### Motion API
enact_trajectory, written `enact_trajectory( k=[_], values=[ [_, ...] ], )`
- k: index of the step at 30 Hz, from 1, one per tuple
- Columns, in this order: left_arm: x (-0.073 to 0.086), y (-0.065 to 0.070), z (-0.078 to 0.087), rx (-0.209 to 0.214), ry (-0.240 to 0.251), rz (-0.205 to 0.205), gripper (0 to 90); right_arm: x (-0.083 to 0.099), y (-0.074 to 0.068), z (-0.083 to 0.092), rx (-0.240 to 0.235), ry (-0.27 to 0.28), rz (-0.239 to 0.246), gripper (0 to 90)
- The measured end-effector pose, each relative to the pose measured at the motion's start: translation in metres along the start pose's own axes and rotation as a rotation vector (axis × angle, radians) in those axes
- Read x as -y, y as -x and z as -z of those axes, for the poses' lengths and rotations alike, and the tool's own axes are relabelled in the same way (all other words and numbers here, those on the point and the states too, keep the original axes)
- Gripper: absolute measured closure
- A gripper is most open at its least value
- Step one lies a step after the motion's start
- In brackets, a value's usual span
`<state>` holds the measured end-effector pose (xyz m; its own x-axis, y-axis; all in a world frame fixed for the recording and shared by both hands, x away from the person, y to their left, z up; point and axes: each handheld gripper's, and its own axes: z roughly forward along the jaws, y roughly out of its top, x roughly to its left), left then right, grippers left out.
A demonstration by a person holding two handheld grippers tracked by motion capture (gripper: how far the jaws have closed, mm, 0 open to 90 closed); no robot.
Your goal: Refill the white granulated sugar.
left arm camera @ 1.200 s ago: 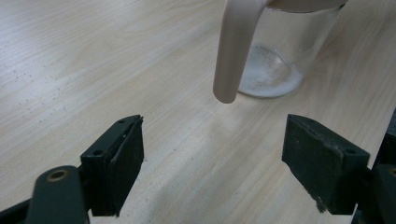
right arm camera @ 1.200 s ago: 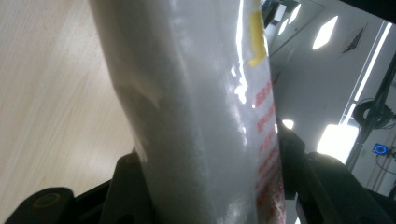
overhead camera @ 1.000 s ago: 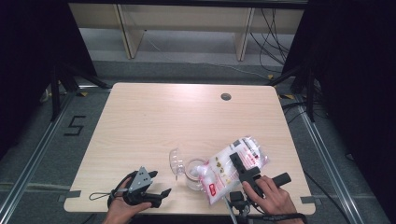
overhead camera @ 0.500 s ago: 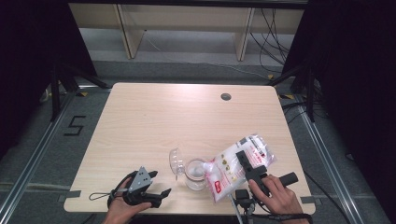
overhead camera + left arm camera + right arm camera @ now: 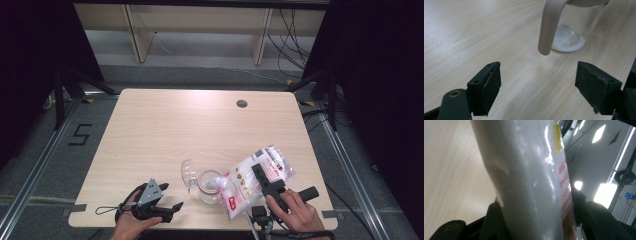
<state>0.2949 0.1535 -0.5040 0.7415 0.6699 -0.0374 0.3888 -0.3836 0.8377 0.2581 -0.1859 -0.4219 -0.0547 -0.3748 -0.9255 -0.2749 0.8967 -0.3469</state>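
A clear bag of white powder (image 5: 252, 177) with red print hangs tilted over the table's front right part, my right gripper (image 5: 267, 182) shut on its middle. One end of the bag leans over the mouth of a glass jar (image 5: 210, 186) that has some white powder in its bottom. The jar's hinged lid (image 5: 188, 172) stands open to the left. In the right gripper view the bag (image 5: 531, 182) is clamped between both jaws. My left gripper (image 5: 172, 209) lies open near the front edge, left of the jar; the left gripper view shows the jar (image 5: 571, 32) ahead, past the empty jaws.
The wooden table (image 5: 200, 130) has a round cable hole (image 5: 242, 103) at the back right. Wooden shelving (image 5: 200, 30) and loose cables stand on the floor behind the table. A pale curved strap (image 5: 547, 27) hangs down from the jar's top.
The right hand has turned slightly, shifting the bag a little over the jar. The left gripper has kept still.
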Motion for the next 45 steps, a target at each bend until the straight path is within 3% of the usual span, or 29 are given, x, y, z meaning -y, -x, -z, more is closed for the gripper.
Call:
enact_trajectory(
  k=[1, 2, 4, 8, 10, 11, 13, 15, 18, 19, 20, 23, 26, 27, 30, 33, 35, 40, 45],
  values=[
    [0.0, 0.0, 0.0, 0.0, 0.0, 0.0, 20.4, 0.0, 0.0, 0.0, 0.0, 0.0, 0.0, 56.9],
    [0.0, 0.0, 0.0, 0.0, 0.0, 0.0, 20.4, -0.001, -0.004, -0.001, 0.033, 0.017, -0.035, 57.1],
    [0.0, 0.0, 0.0, 0.004, 0.003, 0.003, 20.4, -0.003, -0.004, -0.002, 0.034, 0.023, -0.044, 57.3],
    [0.0, 0.0, -0.001, 0.007, 0.003, 0.004, 20.4, -0.007, -0.002, -0.004, 0.035, 0.046, -0.029, 57.6],
    [0.0, 0.0, -0.001, 0.007, 0.004, 0.004, 20.4, -0.007, -0.005, -0.003, 0.018, 0.036, -0.058, 57.8],
    [0.0, -0.001, 0.001, -0.002, -0.018, -0.021, 20.4, -0.008, -0.002, -0.005, 0.028, 0.05, -0.028, 57.9],
    [0.0, 0.0, 0.0, 0.006, -0.007, -0.008, 20.4, -0.009, -0.004, -0.005, 0.021, 0.041, -0.064, 58.0],
    [0.0, 0.001, -0.001, 0.008, 0.009, 0.01, 20.4, -0.011, -0.001, -0.006, 0.019, 0.043, -0.034, 58.2],
    [0.0, 0.001, -0.001, 0.008, 0.008, 0.009, 20.4, -0.011, -0.003, -0.007, 0.022, 0.04, -0.059, 58.3],
    [0.0, 0.001, -0.001, 0.008, 0.008, 0.009, 20.4, -0.011, -0.003, -0.007, 0.022, 0.04, -0.059, 58.3],
    [0.0, -0.001, 0.0, -0.001, -0.016, -0.016, 20.4, -0.011, -0.002, -0.008, 0.026, 0.035, -0.058, 58.4],
    [0.0, 0.0, 0.0, 0.006, -0.007, -0.008, 20.4, -0.01, -0.001, -0.009, 0.03, 0.04, -0.045, 58.5],
    [0.0, 0.0, 0.0, 0.009, -0.006, -0.007, 20.4, -0.006, -0.004, -0.009, 0.012, 0.017, -0.081, 58.7],
    [0.0, 0.0, 0.0, 0.009, -0.006, -0.007, 20.4, -0.006, -0.002, -0.01, 0.02, 0.027, -0.055, 58.7],
    [0.0, 0.0, -0.001, 0.009, 0.004, 0.006, 20.4, -0.001, -0.005, -0.009, 0.013, 0.004, -0.086, 58.8],
    [0.0, 0.0, 0.0, 0.005, 0.004, 0.004, 20.4, 0.002, -0.003, -0.009, 0.014, 0.006, -0.062, 58.8],
    [0.0, 0.0, 0.0, 0.005, 0.004, 0.004, 20.4, 0.003, -0.004, -0.008, 0.014, -0.004, -0.076, 58.9],
    [0.0, 0.0, 0.0, 0.008, 0.003, 0.004, 20.4, 0.006, 0.0, -0.006, 0.029, 0.005, -0.036, 59.1],
    [0.0, 0.0, 0.0, 0.01, 0.004, 0.008, 20.4, 0.006, -0.004, -0.004, 0.019, -0.002, -0.074, 59.2]
  ],
)
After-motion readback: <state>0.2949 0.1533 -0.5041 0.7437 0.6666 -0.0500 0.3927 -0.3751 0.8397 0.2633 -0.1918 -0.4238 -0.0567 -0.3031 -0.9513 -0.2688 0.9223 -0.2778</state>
